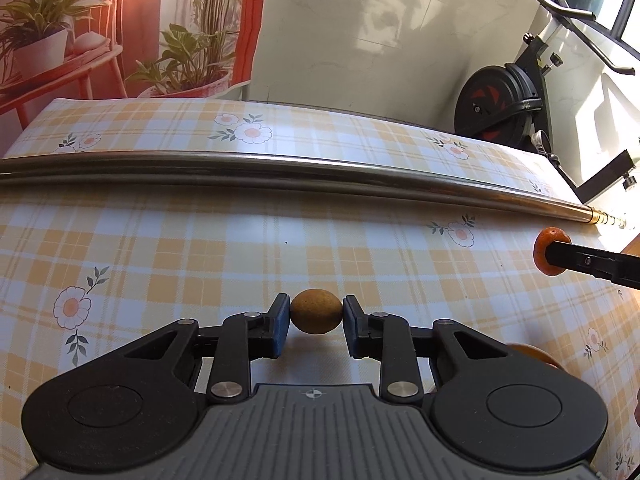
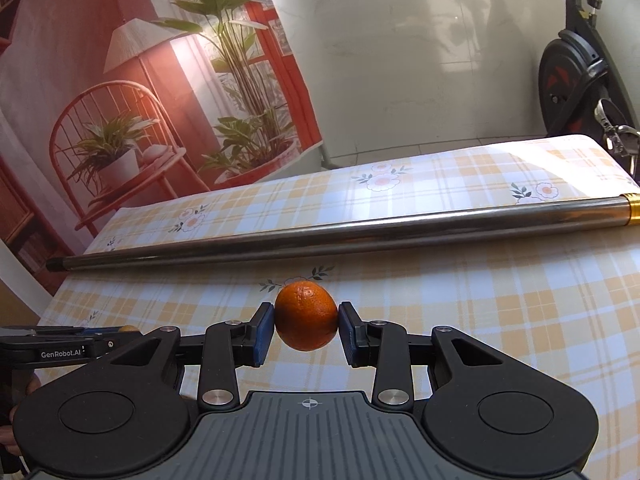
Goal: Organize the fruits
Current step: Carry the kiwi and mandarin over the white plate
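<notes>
With the left gripper (image 1: pixel 316 318) clamped on a small yellow-brown fruit (image 1: pixel 316 311) and the right gripper (image 2: pixel 307 326) on an orange (image 2: pixel 306 315), both held above the table (image 2: pixel 500 320) short of the metal pole (image 2: pixel 320 236), sorting looks mid-way, neither fruit placed.

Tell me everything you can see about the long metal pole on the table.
The metal pole is a long, straight, shiny silver tube, seemingly steel, with a gold-coloured collar at one end and a dark cap at the other. It lies flat across the checked tablecloth, beyond both held fruits, reflecting the cloth. Nothing but the cloth touches it.
</notes>
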`<state>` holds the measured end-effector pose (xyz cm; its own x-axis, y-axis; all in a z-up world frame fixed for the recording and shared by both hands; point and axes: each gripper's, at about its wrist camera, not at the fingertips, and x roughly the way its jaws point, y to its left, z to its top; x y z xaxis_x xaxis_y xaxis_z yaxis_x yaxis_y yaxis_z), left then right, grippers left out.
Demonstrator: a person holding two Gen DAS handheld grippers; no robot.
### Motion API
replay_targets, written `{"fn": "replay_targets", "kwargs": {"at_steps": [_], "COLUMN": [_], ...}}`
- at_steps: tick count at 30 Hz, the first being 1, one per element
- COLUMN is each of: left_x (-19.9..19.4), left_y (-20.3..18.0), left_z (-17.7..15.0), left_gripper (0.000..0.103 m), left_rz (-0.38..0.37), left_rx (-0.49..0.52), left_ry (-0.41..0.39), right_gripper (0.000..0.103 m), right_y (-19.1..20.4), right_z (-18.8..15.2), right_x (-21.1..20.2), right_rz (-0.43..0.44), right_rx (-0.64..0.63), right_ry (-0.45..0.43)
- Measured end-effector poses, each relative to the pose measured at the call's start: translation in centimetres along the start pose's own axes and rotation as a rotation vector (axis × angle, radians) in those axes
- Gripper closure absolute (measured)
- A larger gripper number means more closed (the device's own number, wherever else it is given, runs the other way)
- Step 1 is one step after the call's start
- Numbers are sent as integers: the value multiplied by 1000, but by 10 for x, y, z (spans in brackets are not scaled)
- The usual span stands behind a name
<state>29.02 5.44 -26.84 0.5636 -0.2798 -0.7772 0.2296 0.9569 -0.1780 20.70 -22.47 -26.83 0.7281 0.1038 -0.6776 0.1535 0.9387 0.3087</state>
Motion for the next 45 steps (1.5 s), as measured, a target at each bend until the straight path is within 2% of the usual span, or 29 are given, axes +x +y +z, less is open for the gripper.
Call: {"fn": "replay_targets", "kwargs": {"at_steps": [6,10,15,21,24,30,34,37,45], "left_x": [-32,-53,-82,-116,-135,-161,-160,-144,-103], "left_y": [-10,-17,-27,-36,-39,-43,-49,-51,-60], "left_z": [-10,-19,-32,-34,-35,-49,-69,-84,-103], "left_gripper": [73,73,73,73,73,73,73,73,73], "left_rz": [-11,-36,-77,-87,-98,-129,-162,-196,-207], "left_rx": [12,16,15,47,51,38,46,45,97], "left_ry": [-39,-60,-90,-140,-173,-180,-147,-80,47], "right_gripper": [71,71,71,71,71,71,71,71,71], "right_y": [-2,3,11,19,22,32,39,49,61], "right_z": [-11,-18,-21,-23,-28,-47,-62,-75,-97], "right_x": [-27,-41,-65,-99,-117,-144,-154,-152,-128], "right_rz": [6,-10,14,32,32,1,-12,-46,-3], "right_rx": [58,53,65,70,57,-15,-67,-133,-144], "right_ry": [-24,-37,-79,-135,-158,-151,-121,-86,13]}}
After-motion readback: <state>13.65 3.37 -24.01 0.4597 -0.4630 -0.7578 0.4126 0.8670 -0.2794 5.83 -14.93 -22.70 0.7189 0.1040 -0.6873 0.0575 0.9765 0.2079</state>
